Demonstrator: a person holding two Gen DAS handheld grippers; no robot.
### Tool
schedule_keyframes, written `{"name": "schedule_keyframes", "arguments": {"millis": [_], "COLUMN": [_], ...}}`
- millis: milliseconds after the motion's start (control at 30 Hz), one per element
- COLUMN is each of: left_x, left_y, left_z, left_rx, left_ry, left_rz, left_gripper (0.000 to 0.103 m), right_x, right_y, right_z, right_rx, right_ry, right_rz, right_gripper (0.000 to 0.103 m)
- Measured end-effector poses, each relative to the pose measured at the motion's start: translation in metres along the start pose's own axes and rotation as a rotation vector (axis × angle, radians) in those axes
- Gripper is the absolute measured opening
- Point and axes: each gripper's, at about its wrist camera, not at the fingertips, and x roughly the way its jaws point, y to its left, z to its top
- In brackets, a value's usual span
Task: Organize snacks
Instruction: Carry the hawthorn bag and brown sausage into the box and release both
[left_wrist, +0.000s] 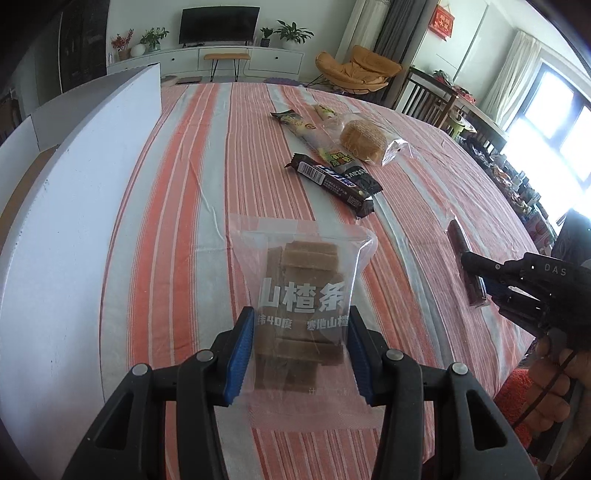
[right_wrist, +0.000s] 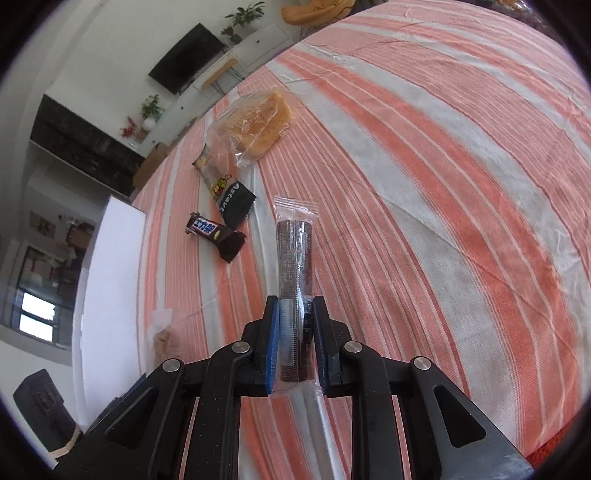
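Note:
My left gripper (left_wrist: 301, 354) is shut on a clear bag of brown hawthorn strips (left_wrist: 303, 295) with white lettering; its blue pads press on both sides and the bag tilts up off the striped tablecloth (left_wrist: 177, 192). At the right edge of the left wrist view, my right gripper (left_wrist: 466, 260) grips a dark bar in a clear wrapper (left_wrist: 458, 236). In the right wrist view the same dark bar (right_wrist: 295, 251) stands between the pads of the right gripper (right_wrist: 295, 332), which is shut on its lower half.
Further back lie a chocolate bar (left_wrist: 332, 181), a black packet (left_wrist: 364, 177), a long snack stick (left_wrist: 303, 127) and a bagged bun (left_wrist: 364, 138). A white box (left_wrist: 74, 221) runs along the table's left side. A hand (left_wrist: 554, 384) holds the right gripper.

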Motion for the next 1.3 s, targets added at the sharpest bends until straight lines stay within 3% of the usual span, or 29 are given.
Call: {"name": "schedule_keyframes", "arguments": {"millis": [133, 233, 300, 433, 567, 667, 800, 933, 1033, 1067, 1133, 1167, 1200, 1300], "left_x": [-0.017, -0.032, -0.047, -0.083, -0.131, -0.171, -0.208, -0.216, -0.206, -0.199, -0.187, -0.181, -0.178, -0.171], "left_y": [-0.007, -0.015, -0.02, -0.019, 0.006, 0.038, 0.097, 0.159, 0.196, 0.206, 0.221, 0.225, 0.226, 0.217], "left_z": [0.002, 0.007, 0.01, 0.017, 0.027, 0.034, 0.039, 0.03, 0.015, 0.011, 0.005, 0.001, -0.001, 0.002], "left_rx": [-0.013, -0.008, -0.006, -0.032, -0.106, -0.141, -0.222, -0.306, -0.352, -0.368, -0.385, -0.392, -0.394, -0.37], "left_ry": [-0.024, -0.044, -0.07, -0.129, -0.201, -0.296, -0.371, -0.376, -0.36, -0.344, -0.312, -0.305, -0.307, -0.331], "left_rz": [-0.042, -0.084, -0.112, -0.182, -0.229, -0.17, -0.021, 0.169, 0.313, 0.375, 0.448, 0.472, 0.477, 0.452], "left_gripper": [0.047, 0.047, 0.047, 0.047, 0.047, 0.047, 0.047, 0.047, 0.048, 0.054, 0.074, 0.085, 0.086, 0.089], "right_x": [-0.013, -0.017, -0.022, -0.024, -0.025, -0.03, -0.035, -0.022, 0.006, 0.017, 0.04, 0.047, 0.049, 0.043], "right_y": [-0.023, -0.03, -0.029, -0.004, 0.044, 0.096, 0.18, 0.266, 0.316, 0.329, 0.34, 0.338, 0.331, 0.284], "right_z": [0.003, 0.007, 0.01, 0.009, 0.003, -0.006, -0.033, -0.072, -0.103, -0.113, -0.13, -0.135, -0.138, -0.129], "right_rx": [0.117, 0.17, 0.16, 0.057, -0.065, -0.166, -0.332, -0.509, -0.644, -0.686, -0.747, -0.765, -0.778, -0.825], "right_ry": [0.037, 0.041, 0.029, 0.021, 0.023, 0.044, 0.092, 0.161, 0.195, 0.206, 0.229, 0.229, 0.202, 0.075], "right_rz": [0.285, 0.41, 0.39, 0.261, 0.217, 0.269, 0.371, 0.449, 0.434, 0.422, 0.383, 0.345, 0.304, 0.169], "right_gripper": [0.018, 0.018, 0.018, 0.018, 0.018, 0.018, 0.018, 0.018, 0.018, 0.018, 0.032, 0.045, 0.067, 0.07]}}
